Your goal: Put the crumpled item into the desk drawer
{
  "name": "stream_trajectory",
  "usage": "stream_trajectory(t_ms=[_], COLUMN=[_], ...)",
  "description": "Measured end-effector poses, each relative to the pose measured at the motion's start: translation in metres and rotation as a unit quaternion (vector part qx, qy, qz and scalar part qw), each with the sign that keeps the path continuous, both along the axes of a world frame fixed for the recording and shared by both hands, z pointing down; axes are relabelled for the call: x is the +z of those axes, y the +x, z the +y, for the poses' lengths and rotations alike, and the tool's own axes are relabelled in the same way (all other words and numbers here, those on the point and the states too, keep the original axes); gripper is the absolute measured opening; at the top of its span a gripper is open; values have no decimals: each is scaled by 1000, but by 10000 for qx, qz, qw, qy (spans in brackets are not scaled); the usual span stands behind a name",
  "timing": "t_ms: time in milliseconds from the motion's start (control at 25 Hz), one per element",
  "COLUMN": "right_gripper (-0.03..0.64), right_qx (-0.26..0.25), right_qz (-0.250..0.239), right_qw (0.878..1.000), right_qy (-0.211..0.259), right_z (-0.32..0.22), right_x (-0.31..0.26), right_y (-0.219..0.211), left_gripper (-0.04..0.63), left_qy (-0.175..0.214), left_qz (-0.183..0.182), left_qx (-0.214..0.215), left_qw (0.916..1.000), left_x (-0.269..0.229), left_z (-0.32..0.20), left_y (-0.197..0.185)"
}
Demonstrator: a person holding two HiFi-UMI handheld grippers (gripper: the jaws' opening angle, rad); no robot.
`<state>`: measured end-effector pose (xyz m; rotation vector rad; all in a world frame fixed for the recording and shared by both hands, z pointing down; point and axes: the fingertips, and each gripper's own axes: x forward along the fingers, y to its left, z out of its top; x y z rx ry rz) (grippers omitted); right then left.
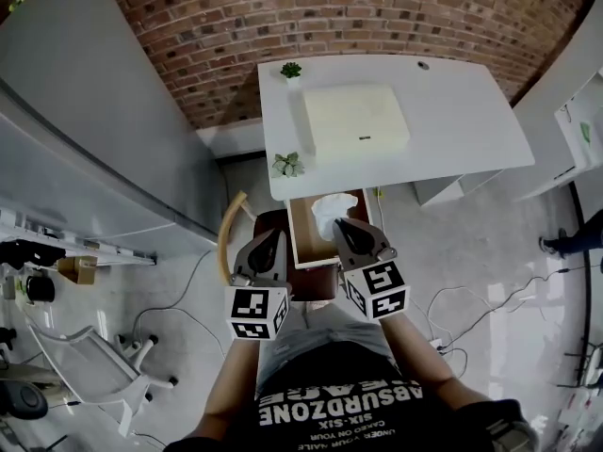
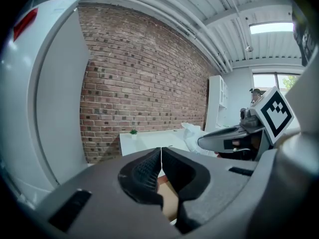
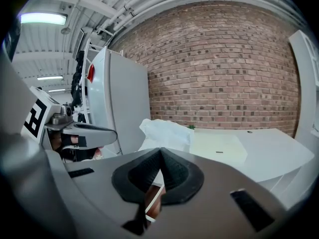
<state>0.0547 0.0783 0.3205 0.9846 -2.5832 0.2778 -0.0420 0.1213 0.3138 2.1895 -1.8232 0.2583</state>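
Looking down in the head view: white desk [image 1: 452, 111] against the brick wall [image 1: 283, 17], drawer [image 1: 297, 238] pulled out at its near edge. Crumpled item [image 1: 330, 213], white, sits in the drawer's far end, partly under the desk lip.

Right gripper [image 1: 349, 231] is over the drawer's near right part, tips just near of the item. Touching or not: can't tell from above. Left gripper [image 1: 267, 245] is left of the drawer, outside its left wall, well clear of the item.

Jaw state only reads from the gripper views:
- left gripper [image 2: 161, 156]: pads pressed together, nothing between them.
- right gripper [image 3: 160, 153]: tips meet, nothing held.

Cross-view notes:
- Left gripper view shows the right gripper [image 2: 239, 136] at its right, with the item [image 2: 192, 132] just beyond it. The drawer doesn't read clearly there.
- Right gripper view shows the item [image 3: 167, 132] straight ahead above its jaws, apart from them, and the left gripper [image 3: 79, 131] at its left.
- Cream box [image 1: 355, 121] mid-desk shows in the head view and the right gripper view [image 3: 219, 146], not in the left one.
- Far plant [image 1: 290, 69] shows in the left gripper view [image 2: 133, 132] too; near-left plant [image 1: 287, 165] shows only from the head.
- Chair [image 1: 231, 229] under the drawer shows only from the head.
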Motion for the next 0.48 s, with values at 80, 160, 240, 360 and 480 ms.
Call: stream_trajectory(t_ms=[80,160,240,360,480], right_gripper=[-3,-3,-3,-3,-3], right_qx=[-90,-192,-291,-425,-559], right_qz=[28,43,48,94,176], right_qw=[10000,9998,9996,9990,9982], right_qy=[0,-8,-20,-60,-118], right_z=[-4,-8,-13,-18,-22], right_x=[5,9,13,21,29], right_y=[-1,-1,-3,-6,-6], left_gripper=[6,5,6,6,6], left_qy=[-13,-28,-48,-83,-113], left_qz=[-17,-27,-46,-91,-105], left_qx=[-17,-27,-34,-7,36], left_qw=[10000,10000,10000,9999,9999], left_x=[3,6,9,13,16], left_z=[-3,-7,-12,-21,-30], left_y=[1,1,0,-1,0])
